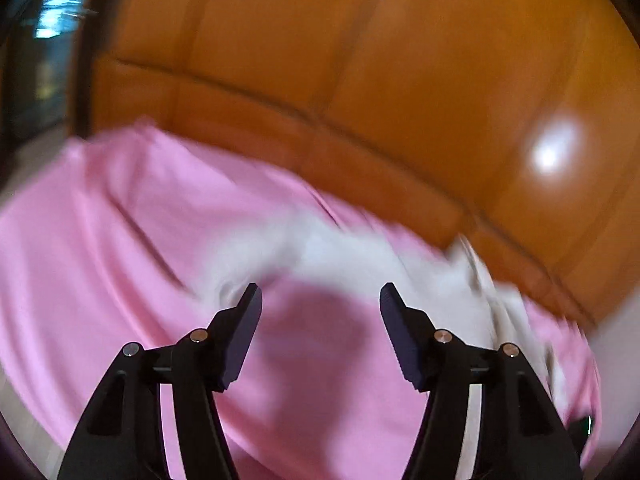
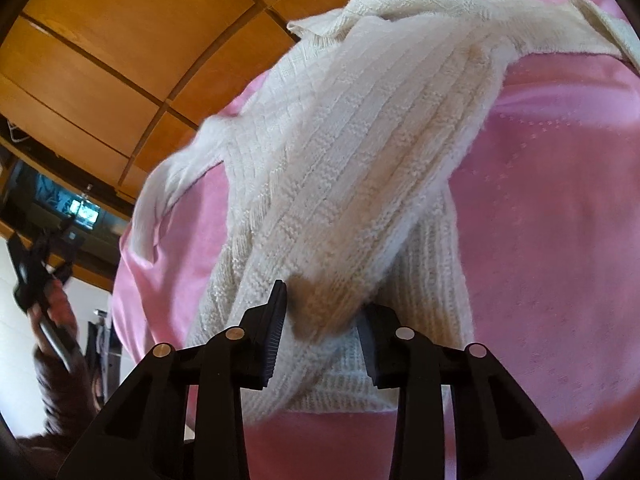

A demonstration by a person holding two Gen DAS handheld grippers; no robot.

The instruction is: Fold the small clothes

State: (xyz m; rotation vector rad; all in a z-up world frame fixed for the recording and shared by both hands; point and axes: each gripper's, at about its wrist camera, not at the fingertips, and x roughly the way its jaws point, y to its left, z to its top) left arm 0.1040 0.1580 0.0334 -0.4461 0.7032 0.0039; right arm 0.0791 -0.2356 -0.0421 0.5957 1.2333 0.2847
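A cream knitted garment (image 2: 340, 152) lies bunched on a pink cloth (image 2: 560, 220). My right gripper (image 2: 324, 316) is shut on a fold of the knit at its near end, with the fabric pinched between the pads. In the left wrist view, which is blurred by motion, my left gripper (image 1: 320, 300) is open and empty above the pink cloth (image 1: 120, 240), and the cream garment (image 1: 360, 256) lies just beyond its fingertips. The left gripper also shows at the far left of the right wrist view (image 2: 34, 268), held in a hand.
The pink cloth covers a table. Orange wooden panelling (image 1: 360, 60) stands behind it and also shows in the right wrist view (image 2: 120, 40). A dark opening with a bright screen (image 2: 84, 212) is at the left.
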